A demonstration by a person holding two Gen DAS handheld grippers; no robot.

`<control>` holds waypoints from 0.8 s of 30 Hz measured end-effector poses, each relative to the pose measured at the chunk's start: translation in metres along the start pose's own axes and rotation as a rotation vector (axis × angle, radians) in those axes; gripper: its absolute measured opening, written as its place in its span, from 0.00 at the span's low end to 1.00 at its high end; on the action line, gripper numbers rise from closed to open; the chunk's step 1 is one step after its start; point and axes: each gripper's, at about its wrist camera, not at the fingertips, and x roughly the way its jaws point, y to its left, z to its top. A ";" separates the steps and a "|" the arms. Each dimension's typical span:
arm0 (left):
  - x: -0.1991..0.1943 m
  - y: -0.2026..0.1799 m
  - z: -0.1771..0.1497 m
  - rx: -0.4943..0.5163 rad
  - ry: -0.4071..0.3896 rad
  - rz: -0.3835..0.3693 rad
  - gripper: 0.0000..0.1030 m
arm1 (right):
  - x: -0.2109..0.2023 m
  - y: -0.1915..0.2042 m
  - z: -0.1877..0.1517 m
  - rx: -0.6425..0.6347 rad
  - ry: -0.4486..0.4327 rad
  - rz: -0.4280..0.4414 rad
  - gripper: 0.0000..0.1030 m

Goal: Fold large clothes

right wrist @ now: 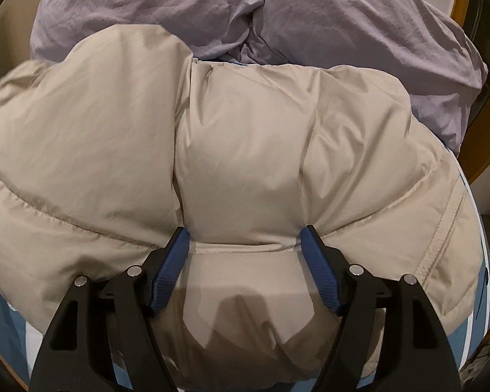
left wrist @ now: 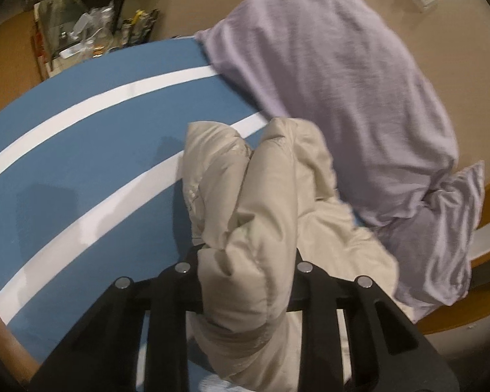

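A beige puffer jacket [left wrist: 261,196] lies on a blue table with white stripes [left wrist: 81,150]. My left gripper [left wrist: 248,261] is shut on a thick bunched fold of the jacket, which hides the fingertips. In the right wrist view the jacket [right wrist: 147,130] fills the frame. My right gripper [right wrist: 245,238] is open, its blue pads [right wrist: 171,268] pressed into the padded fabric on either side of a quilted panel.
A lilac garment [left wrist: 343,81] lies crumpled beyond the jacket, hanging over the table's far edge; it also shows in the right wrist view [right wrist: 277,9]. Cluttered boxes and bottles [left wrist: 81,32] stand on the floor at the far left. An orange wooden rim [right wrist: 480,130] runs at the right.
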 end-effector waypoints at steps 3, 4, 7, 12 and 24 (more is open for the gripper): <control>-0.010 -0.020 0.002 0.024 -0.012 -0.061 0.26 | 0.000 0.000 0.001 -0.002 -0.001 0.000 0.71; -0.014 -0.026 0.001 0.035 -0.015 -0.080 0.25 | 0.000 -0.001 0.000 -0.001 -0.002 0.006 0.71; -0.025 -0.053 -0.003 0.089 -0.022 -0.149 0.25 | -0.001 -0.003 -0.001 0.000 -0.005 0.020 0.71; -0.041 -0.109 -0.020 0.206 -0.010 -0.258 0.25 | -0.003 -0.008 -0.001 0.006 -0.003 0.043 0.71; -0.038 -0.227 -0.103 0.470 0.117 -0.403 0.25 | -0.023 -0.044 0.000 0.035 -0.028 0.103 0.68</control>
